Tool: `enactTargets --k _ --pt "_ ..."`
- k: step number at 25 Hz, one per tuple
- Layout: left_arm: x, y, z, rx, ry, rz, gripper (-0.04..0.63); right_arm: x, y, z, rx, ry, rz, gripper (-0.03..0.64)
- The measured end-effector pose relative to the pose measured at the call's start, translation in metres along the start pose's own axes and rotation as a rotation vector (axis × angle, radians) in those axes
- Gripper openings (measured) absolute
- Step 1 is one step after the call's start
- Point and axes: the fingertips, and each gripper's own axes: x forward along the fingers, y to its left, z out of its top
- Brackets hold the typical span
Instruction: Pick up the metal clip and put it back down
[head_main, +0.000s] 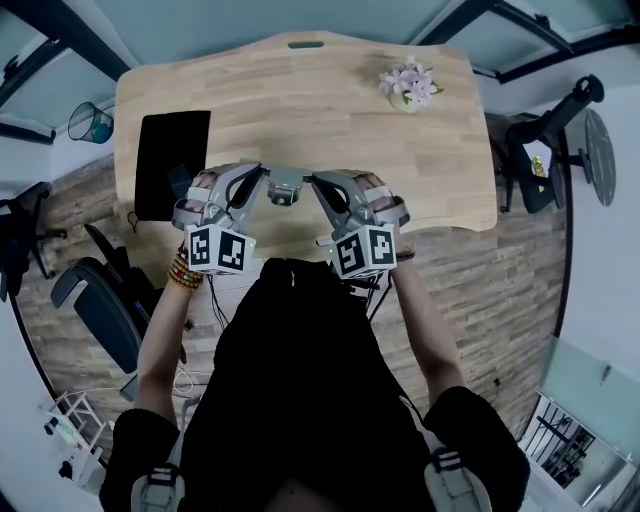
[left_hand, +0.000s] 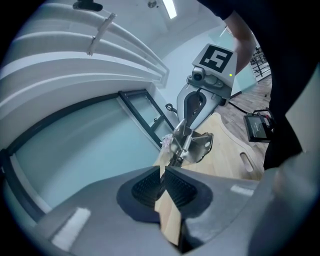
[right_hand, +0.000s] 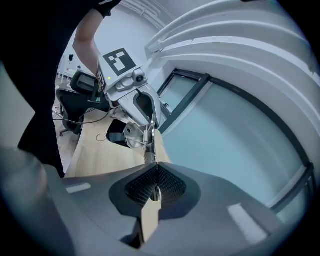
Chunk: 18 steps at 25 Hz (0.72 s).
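Note:
A metal clip (head_main: 285, 186) hangs over the near edge of the wooden table (head_main: 330, 110), between my two grippers. My left gripper (head_main: 262, 178) holds it from the left and my right gripper (head_main: 312, 180) from the right. In the left gripper view the left gripper (left_hand: 163, 172) is shut, and a thin arm of the clip (left_hand: 196, 144) runs into its pads. In the right gripper view the right gripper (right_hand: 155, 177) is shut on a thin metal blade of the clip (right_hand: 136, 135). Each view shows the opposite gripper just behind the clip.
A black pad (head_main: 172, 165) lies on the table's left side. A small flower pot (head_main: 410, 85) stands at the far right. A blue bin (head_main: 92, 122) and office chairs (head_main: 100, 300) stand on the floor around the table.

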Motion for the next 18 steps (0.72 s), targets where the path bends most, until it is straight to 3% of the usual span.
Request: enactTargets --k 18 --pt "0.0012 0.0004 0.0070 0.009 -0.006 0.014 0.038 -0.0054 -0.0053 -0.0019 -0.014 0.003 -0.021 0.024"
